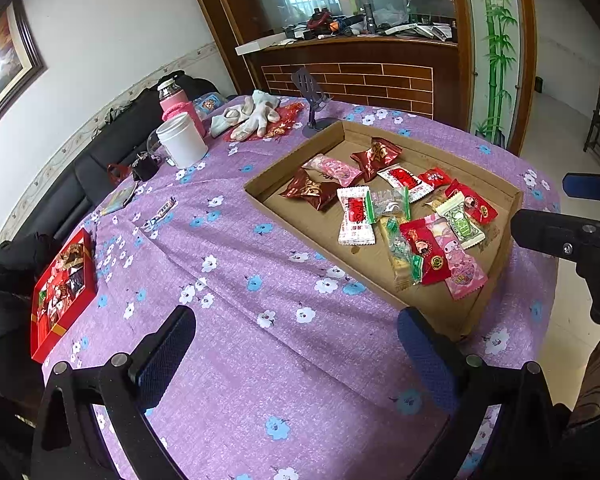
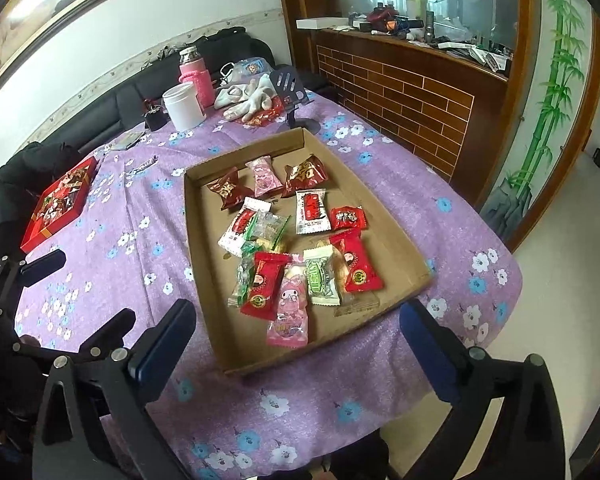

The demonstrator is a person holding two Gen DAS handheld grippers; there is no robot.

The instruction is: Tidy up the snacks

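A shallow cardboard tray (image 1: pixel 260 194) (image 2: pixel 192 216) lies on the purple flowered tablecloth and holds several wrapped snacks: dark red packs (image 2: pixel 305 174), pink packs (image 2: pixel 290 316), red packs (image 2: pixel 358 266), white-and-red packs (image 2: pixel 310 212) and green ones (image 2: pixel 320 280). A red box (image 1: pixel 90 278) (image 2: pixel 32 240) with more snacks sits at the table's left edge. My left gripper (image 1: pixel 296 342) is open and empty, above the cloth left of the tray's near corner. My right gripper (image 2: pixel 298 334) is open and empty, just above the tray's near edge. In the left wrist view the right gripper (image 1: pixel 556 212) shows beyond the tray.
At the far side stand a white cup (image 2: pixel 183 105), a pink bottle (image 2: pixel 196 76), white gloves (image 2: pixel 246 96) and a black phone stand (image 2: pixel 290 92). Small items (image 1: pixel 162 210) lie on the cloth. A black sofa (image 1: pixel 100 152) runs along the left wall; a wooden counter (image 2: pixel 400 80) stands behind.
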